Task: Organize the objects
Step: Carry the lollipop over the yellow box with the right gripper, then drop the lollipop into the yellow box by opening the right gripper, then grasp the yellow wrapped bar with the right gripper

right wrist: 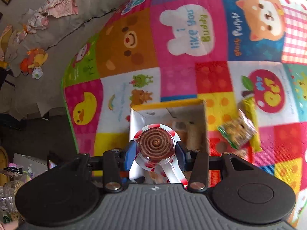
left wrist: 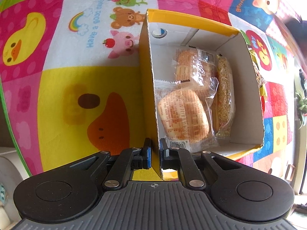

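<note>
A yellow cardboard box (left wrist: 191, 22) with a white inside lies open on the cartoon play mat (left wrist: 57, 95). Inside it lie two wrapped buns (left wrist: 182, 111) and a sesame snack bar (left wrist: 225, 92). My left gripper (left wrist: 155, 153) is shut on the box's near left wall. My right gripper (right wrist: 156, 153) is shut on a wrapped brown spiral lollipop (right wrist: 156, 142) with a red-and-white wrapper, held above the same box (right wrist: 167, 103). Loose snack packets (right wrist: 238, 132) lie on the mat right of the box.
The mat (right wrist: 191, 76) ends at a green border on the left, with grey floor beyond. A sofa with baby clothes and soft toys (right wrist: 34, 61) stands at far left. More packets (right wrist: 11, 187) lie at the lower left.
</note>
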